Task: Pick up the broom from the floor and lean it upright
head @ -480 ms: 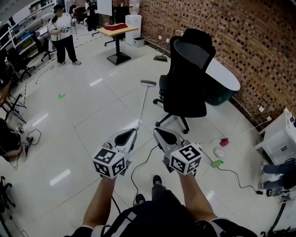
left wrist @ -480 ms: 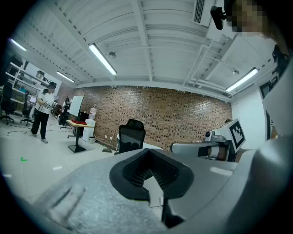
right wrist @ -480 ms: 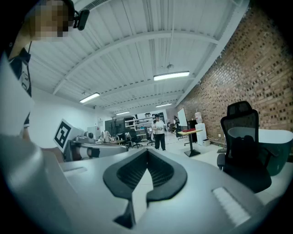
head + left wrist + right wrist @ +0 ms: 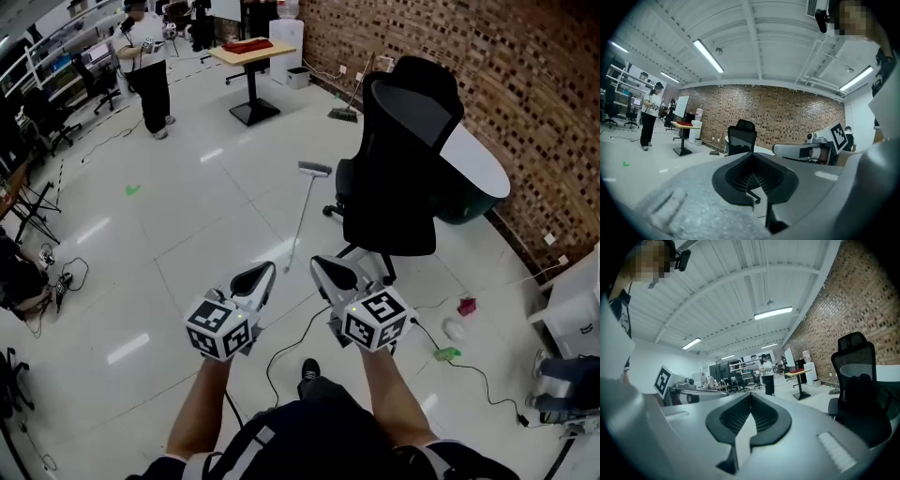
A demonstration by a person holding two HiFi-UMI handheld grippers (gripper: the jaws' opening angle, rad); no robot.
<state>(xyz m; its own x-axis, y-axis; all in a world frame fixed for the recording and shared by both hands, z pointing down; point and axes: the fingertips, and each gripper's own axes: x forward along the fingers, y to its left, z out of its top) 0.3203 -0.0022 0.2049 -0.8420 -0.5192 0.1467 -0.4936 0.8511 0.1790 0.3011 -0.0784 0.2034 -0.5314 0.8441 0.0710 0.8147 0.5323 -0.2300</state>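
Note:
The broom lies on the white tile floor in the head view, its grey head far from me and its thin white handle running back toward me. The handle's near end stops on the floor between the two gripper tips as seen from above. My left gripper is shut and empty, held level above the floor just left of that end. My right gripper is shut and empty just right of it. In the left gripper view the shut jaws hide the broom; the right gripper view does not show it either.
A black office chair stands right of the broom, with a white-topped dark tub behind it. A black cable crosses the floor near my feet. A second broom leans on the brick wall. A person stands beside a table.
The head view has shifted a little, so the chair and floor items sit slightly further right. Both grippers keep their places and stay shut.

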